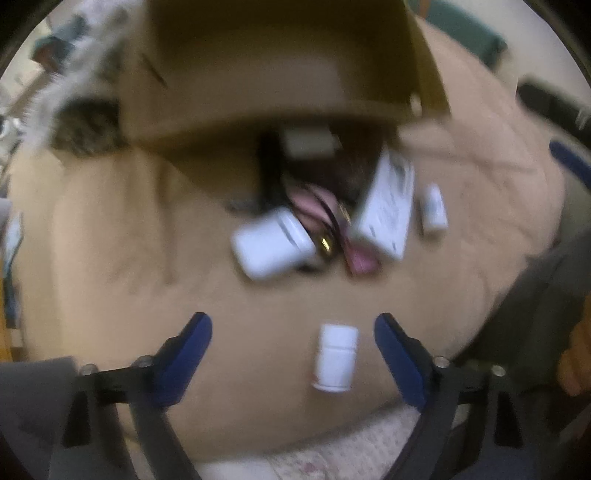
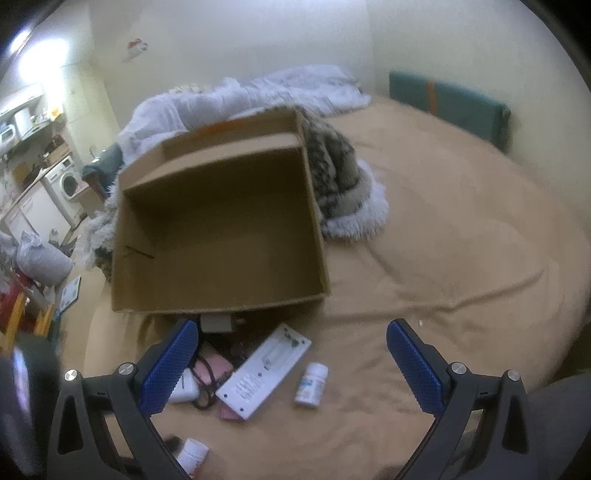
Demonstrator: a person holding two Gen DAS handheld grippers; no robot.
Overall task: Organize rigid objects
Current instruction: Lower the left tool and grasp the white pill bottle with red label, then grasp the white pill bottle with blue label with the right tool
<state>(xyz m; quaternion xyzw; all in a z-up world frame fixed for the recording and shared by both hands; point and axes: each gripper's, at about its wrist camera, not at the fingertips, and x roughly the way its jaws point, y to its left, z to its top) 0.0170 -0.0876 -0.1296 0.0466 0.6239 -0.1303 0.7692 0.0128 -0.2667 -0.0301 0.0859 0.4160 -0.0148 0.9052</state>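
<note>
Left gripper (image 1: 293, 350) jaws apart, straddling white bottle (image 1: 335, 357) lying near bed's (image 1: 110, 240) near edge, lined up for pickup. Right gripper (image 2: 293, 363) open, empty. Box (image 2: 221, 229) mid-bed, mouth up, ready.

A tan bedspread (image 2: 461, 236) fills the middle and the 3 o'clock side of the right wrist view, with a rumpled white fluffy blanket (image 2: 258, 88) heaped toward 12 o'clock and a teal headboard (image 2: 448, 101) at 1 o'clock against a pale cream wall (image 2: 240, 33). At 9 o'clock a kitchen corner shows a white washing machine (image 2: 66, 182) under a cluttered counter, shelves above it, and a bright light glare (image 2: 40, 55) near 10 o'clock. Below it, toward 8 o'clock, a stuffed pale bag (image 2: 42, 260) sits among clutter on the floor.
</note>
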